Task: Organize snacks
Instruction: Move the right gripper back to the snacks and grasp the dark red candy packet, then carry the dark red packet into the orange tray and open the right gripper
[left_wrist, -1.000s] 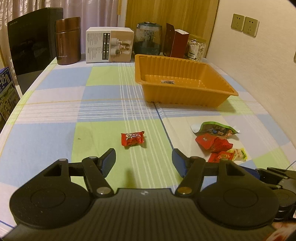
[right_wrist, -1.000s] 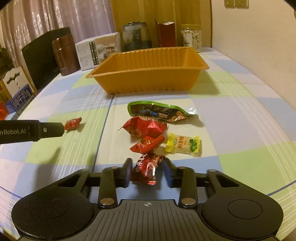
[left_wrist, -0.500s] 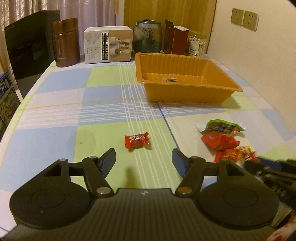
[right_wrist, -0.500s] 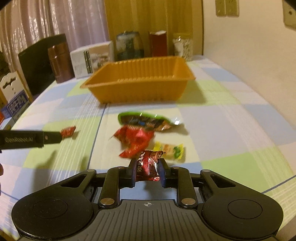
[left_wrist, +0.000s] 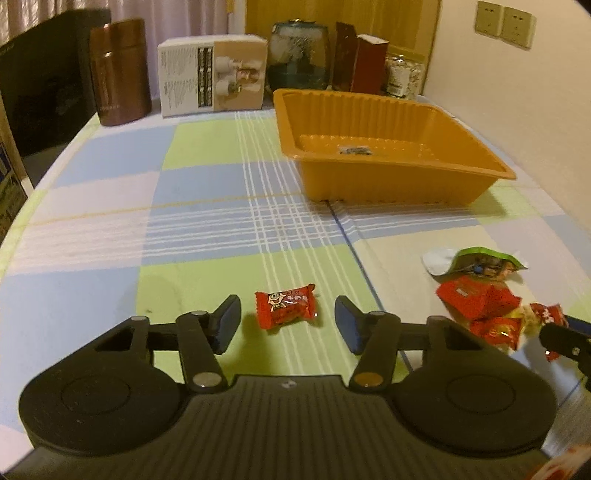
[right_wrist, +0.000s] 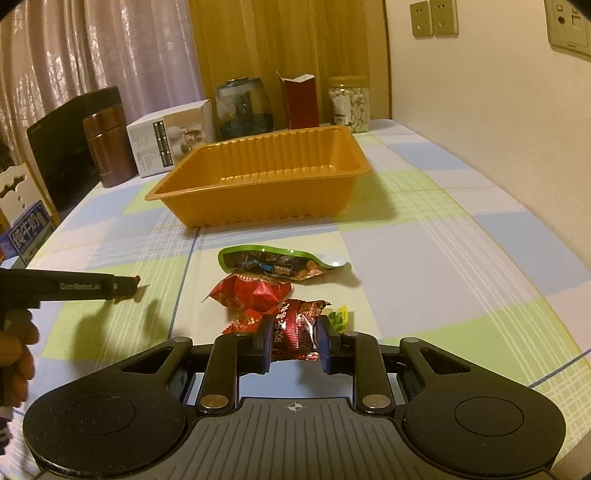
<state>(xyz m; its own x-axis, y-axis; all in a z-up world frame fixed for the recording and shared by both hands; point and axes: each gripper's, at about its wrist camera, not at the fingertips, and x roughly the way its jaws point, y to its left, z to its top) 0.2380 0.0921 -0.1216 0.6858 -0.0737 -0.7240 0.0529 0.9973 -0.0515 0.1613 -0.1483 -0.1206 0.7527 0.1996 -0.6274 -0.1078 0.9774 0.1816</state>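
Your right gripper (right_wrist: 294, 345) is clamped on a dark red snack packet (right_wrist: 295, 326), lifted just above the pile near the tabletop's right edge. Your left gripper (left_wrist: 287, 324), jaws just closing, straddles a red candy (left_wrist: 285, 305) untouched; the orange tray (left_wrist: 388, 155) sits toward the far edge.

We note the tray (left_wrist: 388, 166) standing mid-table on the cloth (left_wrist: 184, 221), a row of boxes (left_wrist: 212, 75) and jars (left_wrist: 299, 59) behind it, a heap of snack packets (right_wrist: 266, 277) before it, and one lone candy (left_wrist: 286, 306) lying to the left of that heap.
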